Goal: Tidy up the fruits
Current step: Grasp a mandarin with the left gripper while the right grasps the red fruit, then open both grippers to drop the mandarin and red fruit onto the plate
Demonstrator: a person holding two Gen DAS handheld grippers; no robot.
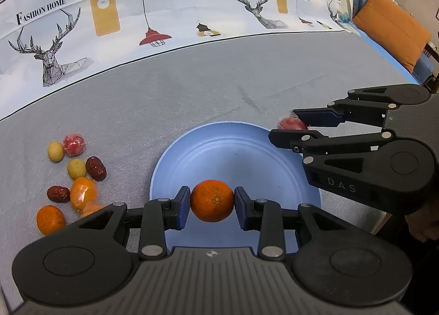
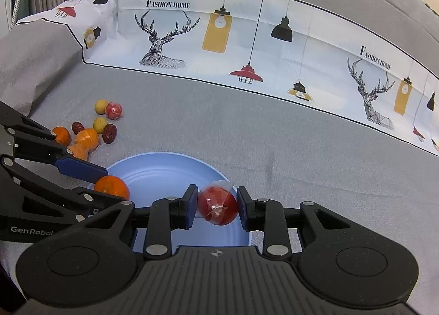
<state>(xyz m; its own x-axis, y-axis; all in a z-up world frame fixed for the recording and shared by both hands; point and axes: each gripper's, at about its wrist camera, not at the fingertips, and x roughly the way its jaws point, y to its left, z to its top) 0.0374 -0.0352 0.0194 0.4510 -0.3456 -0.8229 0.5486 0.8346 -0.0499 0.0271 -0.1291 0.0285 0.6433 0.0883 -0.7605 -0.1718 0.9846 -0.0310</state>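
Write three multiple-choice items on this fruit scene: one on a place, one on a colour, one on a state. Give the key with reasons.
1. Where does the loose pile of fruit lie?
A. On the grey cloth beside the plate
B. On the plate
C. On the orange cushion

2. What colour is the plate?
A. White
B. Light blue
C. Green

3. What is the left claw doing?
A. Standing open with nothing in it
B. Closed on a mandarin
C. Closed on a red date

Key:
1 A: the pile sits on the cloth, clear of the plate's rim.
2 B: the plate shows light blue in both wrist views.
3 B: both pads press on the mandarin above the plate, while the right claw grips a wrapped red fruit.
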